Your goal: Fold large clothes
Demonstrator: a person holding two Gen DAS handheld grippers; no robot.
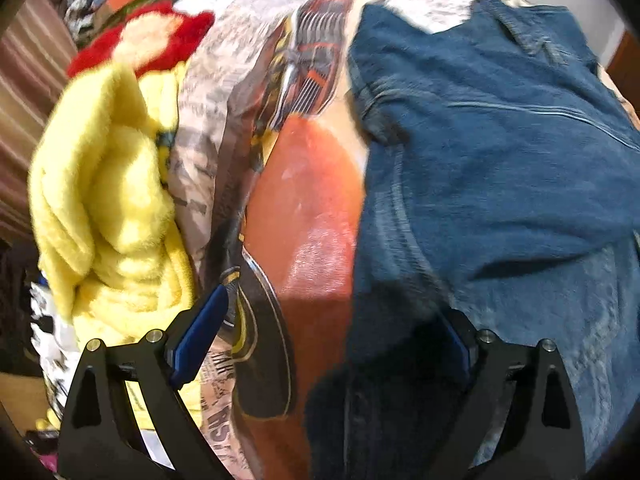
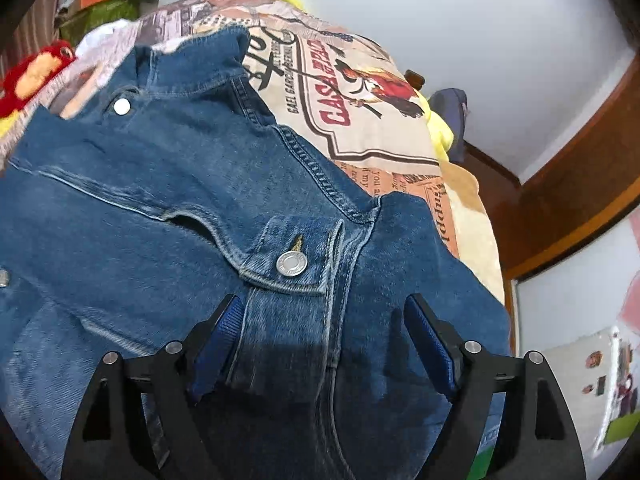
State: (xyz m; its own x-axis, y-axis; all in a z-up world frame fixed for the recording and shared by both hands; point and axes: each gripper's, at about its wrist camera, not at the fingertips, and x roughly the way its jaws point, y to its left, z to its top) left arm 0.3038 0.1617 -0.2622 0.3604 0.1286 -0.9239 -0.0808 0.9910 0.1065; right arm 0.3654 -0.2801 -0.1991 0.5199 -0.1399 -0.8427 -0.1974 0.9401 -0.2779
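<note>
A blue denim jacket (image 1: 500, 168) lies spread on a printed bedspread (image 1: 312, 200); it also fills the right wrist view (image 2: 160, 200), collar at the top, a chest pocket with a metal button (image 2: 291, 263) in the middle. My left gripper (image 1: 336, 320) is open, its jaws wide apart, hovering over the jacket's left edge and the bedspread. My right gripper (image 2: 320, 332) is open just above the jacket below the pocket flap, with denim between its blue pads (image 2: 218, 344). Neither gripper holds anything.
A yellow fleece blanket (image 1: 108, 208) and a red plush item (image 1: 160, 36) are bunched at the bed's left. The bedspread's printed panel (image 2: 352, 96) lies beyond the jacket. A brown wooden frame (image 2: 580, 184) and a white wall (image 2: 440, 20) stand to the right.
</note>
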